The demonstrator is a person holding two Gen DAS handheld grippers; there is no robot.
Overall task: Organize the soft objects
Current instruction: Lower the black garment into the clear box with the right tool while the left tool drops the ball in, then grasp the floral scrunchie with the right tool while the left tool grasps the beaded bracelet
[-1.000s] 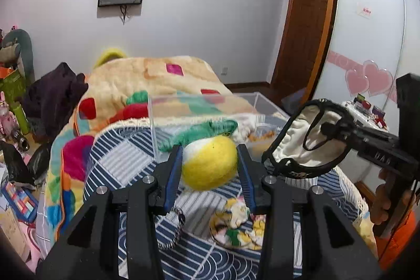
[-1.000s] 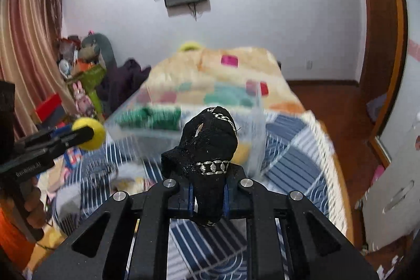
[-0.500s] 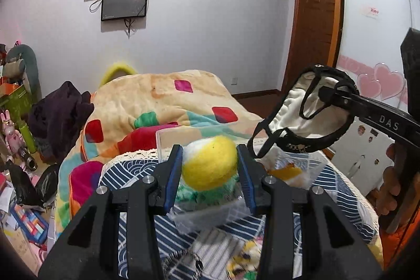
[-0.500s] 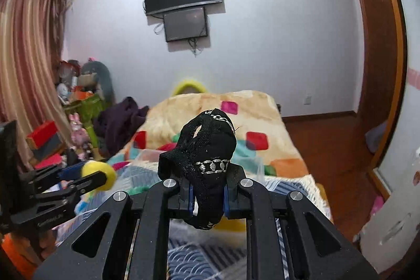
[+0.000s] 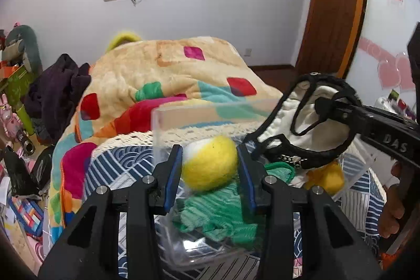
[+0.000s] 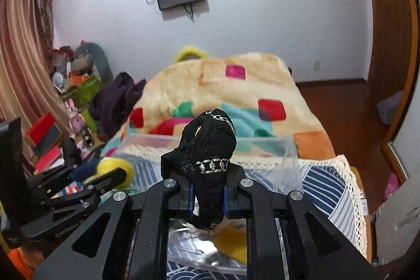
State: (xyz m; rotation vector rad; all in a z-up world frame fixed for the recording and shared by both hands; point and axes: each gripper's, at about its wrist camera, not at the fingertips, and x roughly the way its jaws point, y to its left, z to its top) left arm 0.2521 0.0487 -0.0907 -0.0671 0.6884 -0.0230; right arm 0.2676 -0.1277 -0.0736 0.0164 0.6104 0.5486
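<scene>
Over the last second both grippers have swung from the patterned bedspread up and over the clear plastic bin, so the two loads now hang above its opening rather than short of it; I judge the carry nearly done and the drop the step in hand. The left gripper is closed about halfway on a yellow-and-white felt ball, squeezed between its blue pads, level and pointing across the bin's near-left corner, over the green knit cloth already inside. The right gripper is pinched almost fully together on the black-trimmed undergarment, which bunches upward and hangs over the bin's right side, above a yellow soft item.
</scene>
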